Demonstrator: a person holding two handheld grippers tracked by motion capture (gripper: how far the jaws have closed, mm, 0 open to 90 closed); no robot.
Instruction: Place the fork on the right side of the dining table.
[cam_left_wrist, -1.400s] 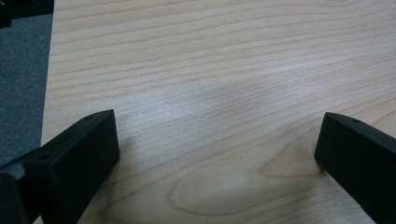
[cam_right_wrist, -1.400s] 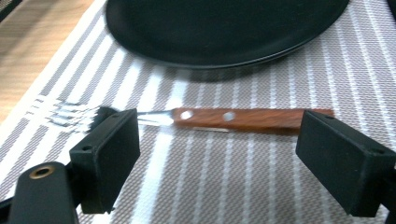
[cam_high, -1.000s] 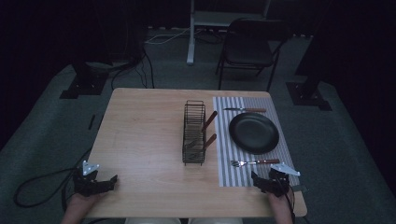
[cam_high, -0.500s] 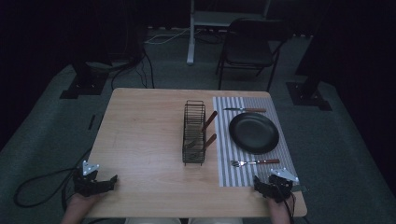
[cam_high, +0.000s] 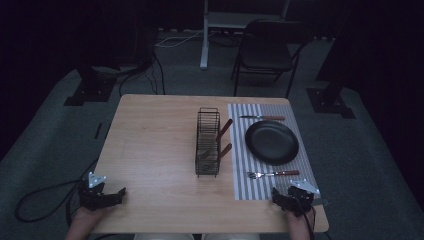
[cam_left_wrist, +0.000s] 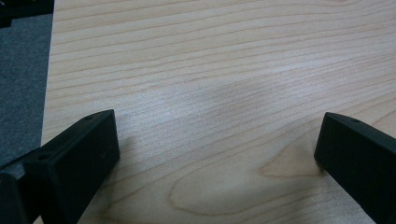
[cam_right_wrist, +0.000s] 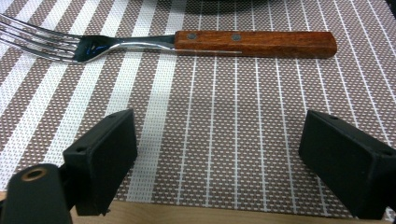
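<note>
right gripper (cam_high: 287, 199) sits at the near edge of the striped placemat (cam_high: 240, 185), jaws wide apart and holding nothing; the fork (cam_right_wrist: 168, 42) with the wooden handle lies flat on the mat just ahead of the jaws, tines to the left in the right gripper view, not touched. left gripper (cam_high: 107, 196) rests at the near left corner of the wooden table (cam_high: 155, 145), jaws also spread, bare wood between them. black plate (cam_high: 271, 142) lies on the mat beyond the fork, wire rack (cam_high: 208, 142) just left of the mat.
</note>
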